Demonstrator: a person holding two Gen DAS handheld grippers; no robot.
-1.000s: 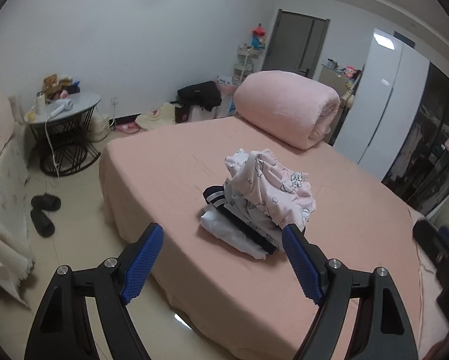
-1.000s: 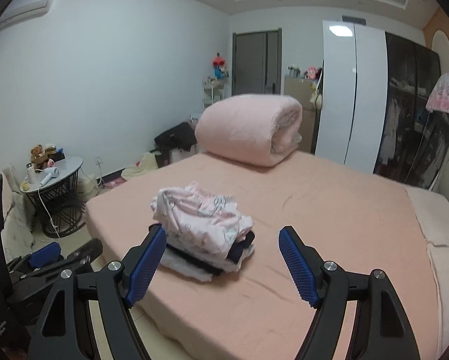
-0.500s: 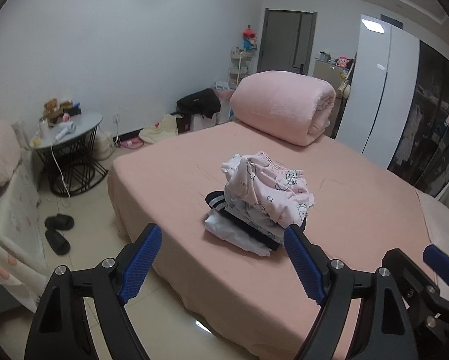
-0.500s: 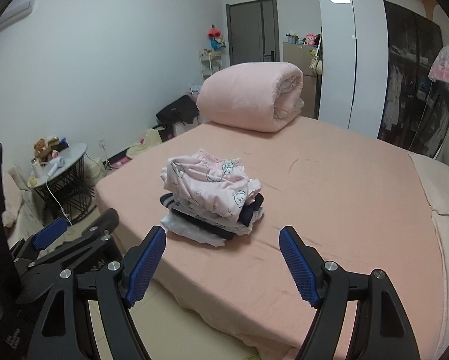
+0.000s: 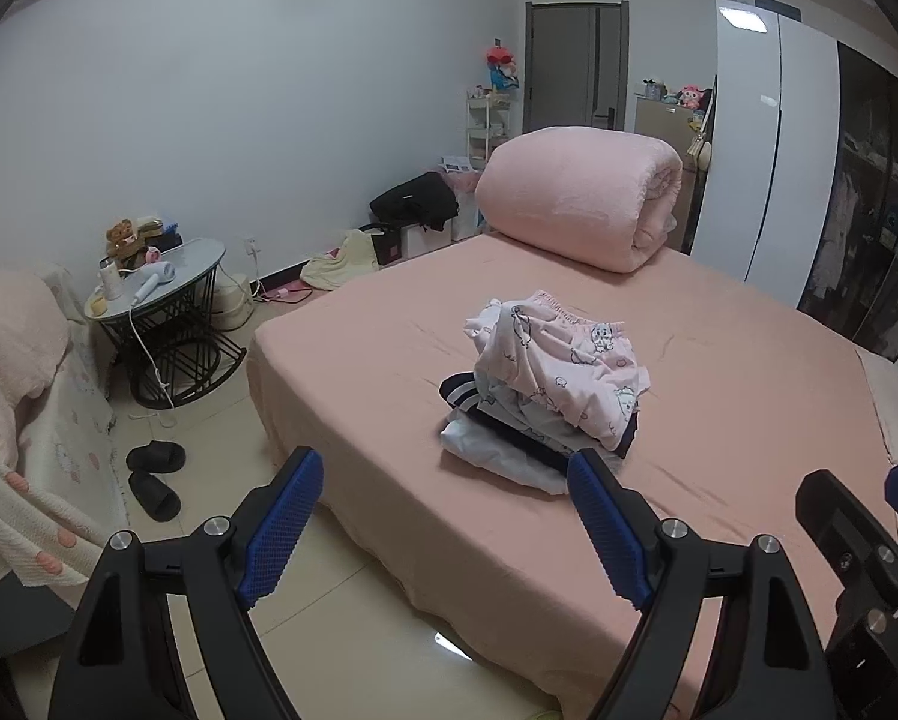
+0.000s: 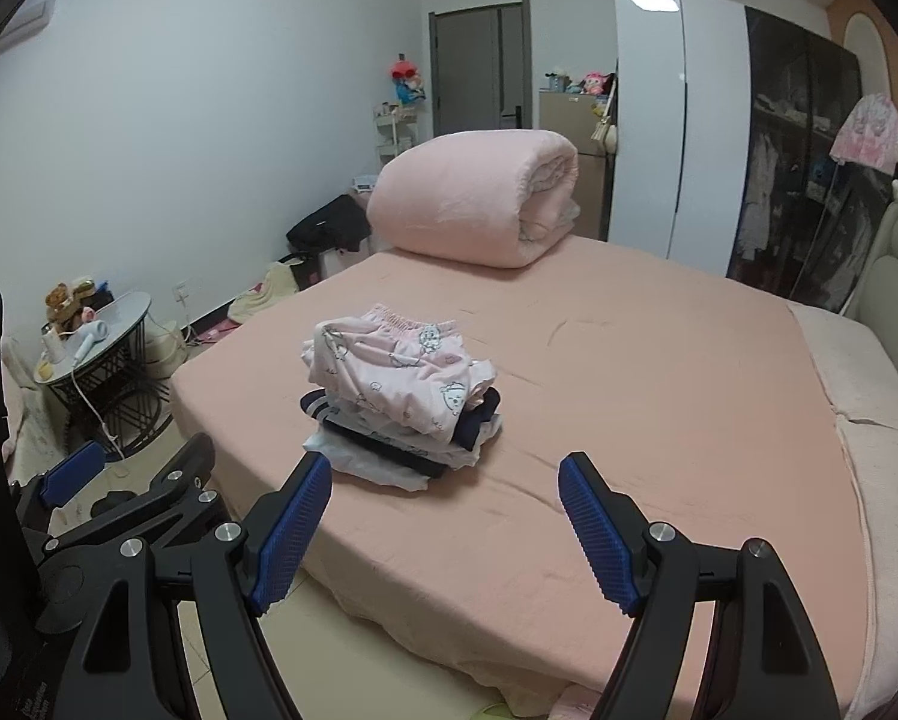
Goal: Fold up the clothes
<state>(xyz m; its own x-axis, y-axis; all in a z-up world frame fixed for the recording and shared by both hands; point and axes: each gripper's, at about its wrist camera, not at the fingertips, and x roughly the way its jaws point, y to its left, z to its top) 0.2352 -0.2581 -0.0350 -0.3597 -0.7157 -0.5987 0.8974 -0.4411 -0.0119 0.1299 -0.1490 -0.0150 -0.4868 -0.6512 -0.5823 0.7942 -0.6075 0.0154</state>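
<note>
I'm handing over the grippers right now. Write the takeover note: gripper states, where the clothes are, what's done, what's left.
Left gripper: open, empty, held short of the bed's near edge.
Right gripper: open, empty, also short of the near edge, beside the left one.
Clothes: one stack of folded clothes on the pink bed sheet, near the front corner. The pink cartoon-print piece lies on top, dark striped and white pieces beneath.
Rolled pink quilt sits at the far end of the bed, apart from the stack.
Done: every garment in view on the bed is folded and stacked.
Left: no loose garment visible on the bed; the top piece looks a bit lumpy, so tidy it if wanted.
</note>
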